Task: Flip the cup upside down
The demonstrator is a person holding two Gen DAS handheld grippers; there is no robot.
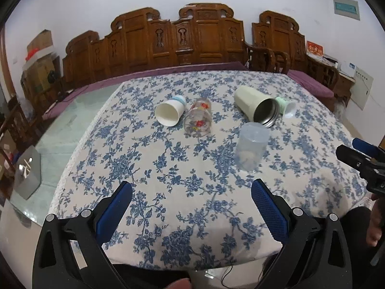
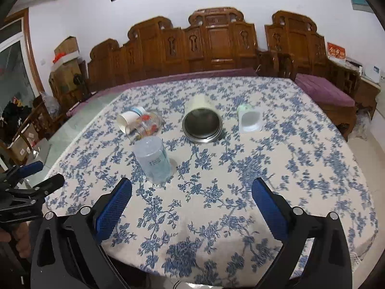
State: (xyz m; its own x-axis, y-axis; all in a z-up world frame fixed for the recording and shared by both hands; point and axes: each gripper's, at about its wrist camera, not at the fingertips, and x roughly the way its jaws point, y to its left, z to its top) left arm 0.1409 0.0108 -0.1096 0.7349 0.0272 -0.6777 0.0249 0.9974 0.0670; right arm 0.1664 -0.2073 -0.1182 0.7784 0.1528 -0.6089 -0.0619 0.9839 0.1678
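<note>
Left claw [image 1: 191, 195] was spread wide, nothing between its blue pads, hovering over the near edge of the counter [image 1: 168, 216]. Right claw [image 2: 191, 193] was likewise wide open and empty, above the same near strip of floral tablecloth. Each claw showed at the side of the other's view: the right one at the left view's right border, the left one at the right view's left border, both apart from the cups.

Open cloth lay between both claws and the closest item, the translucent plastic cup [image 1: 251, 145], which stood with its wider end down and narrower closed end up, a little right of centre in the left view and left of centre in the right view. It touched nothing, with bare cloth all round it.

Behind it, four vessels lay on their sides in a loose row:
- white paper cup [image 1: 169, 113], mouth toward the cameras, touching the printed glass tumbler [image 1: 198, 118] beside it
- cream steel tumbler [image 1: 258, 107], metal mouth facing near side
- small green cup [image 1: 286, 107] just beside it, contact unclear

Counter's left edge dropped to a tiled floor [image 1: 57, 130]. Far edge met a purple-cushioned carved wooden bench [image 1: 192, 38].
</note>
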